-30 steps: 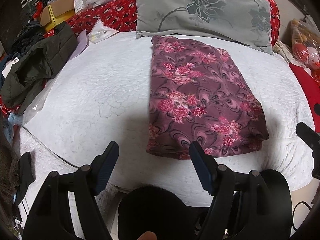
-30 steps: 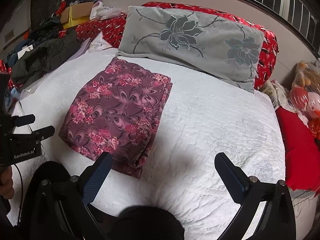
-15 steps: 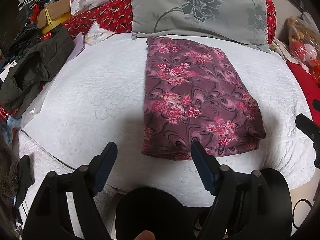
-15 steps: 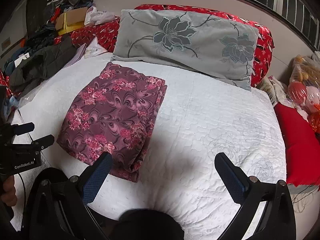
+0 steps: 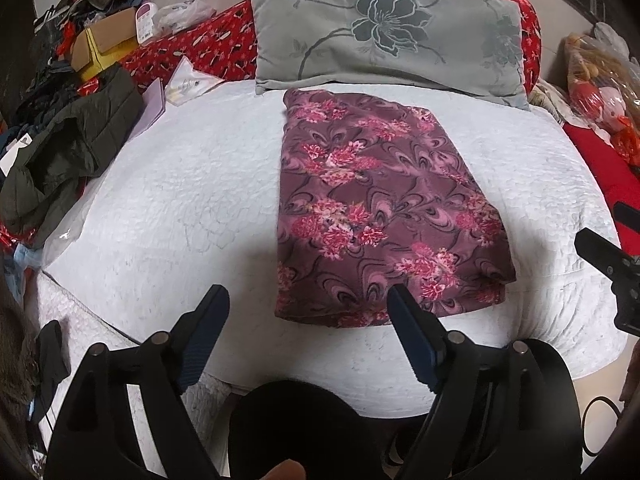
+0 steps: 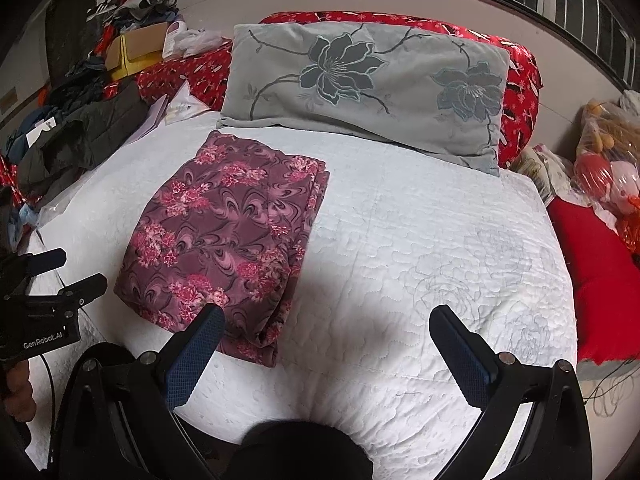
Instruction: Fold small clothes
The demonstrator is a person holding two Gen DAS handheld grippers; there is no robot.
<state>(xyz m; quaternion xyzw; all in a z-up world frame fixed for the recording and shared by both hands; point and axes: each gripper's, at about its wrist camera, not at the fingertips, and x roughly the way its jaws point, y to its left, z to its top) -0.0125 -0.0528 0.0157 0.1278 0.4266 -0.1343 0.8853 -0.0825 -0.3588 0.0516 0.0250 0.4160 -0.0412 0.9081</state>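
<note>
A maroon garment with pink flowers point(image 5: 380, 216) point(image 6: 228, 236) lies folded into a flat rectangle on the white quilted bed point(image 5: 180, 200) point(image 6: 420, 240), its far end near the pillow. My left gripper point(image 5: 308, 300) hovers over the bed's near edge, just short of the garment's near left corner; its jaws are opening and nothing is between them. My right gripper point(image 6: 328, 320) hangs above the near edge to the right of the garment, jaws wide apart and empty. Each gripper shows at the edge of the other's view.
A grey pillow with dark flowers point(image 5: 388, 36) point(image 6: 368, 88) lies at the bed's head against a red floral cover point(image 5: 192, 48). A dark jacket point(image 5: 68, 148), boxes and clothes are piled at the left. Red fabric point(image 6: 596, 276) and bagged toys point(image 6: 608, 160) are on the right.
The left gripper's jaws have spread a little wider. Both views have shifted slightly, so the garment sits a bit further from the fingers. The garment itself has not moved.
</note>
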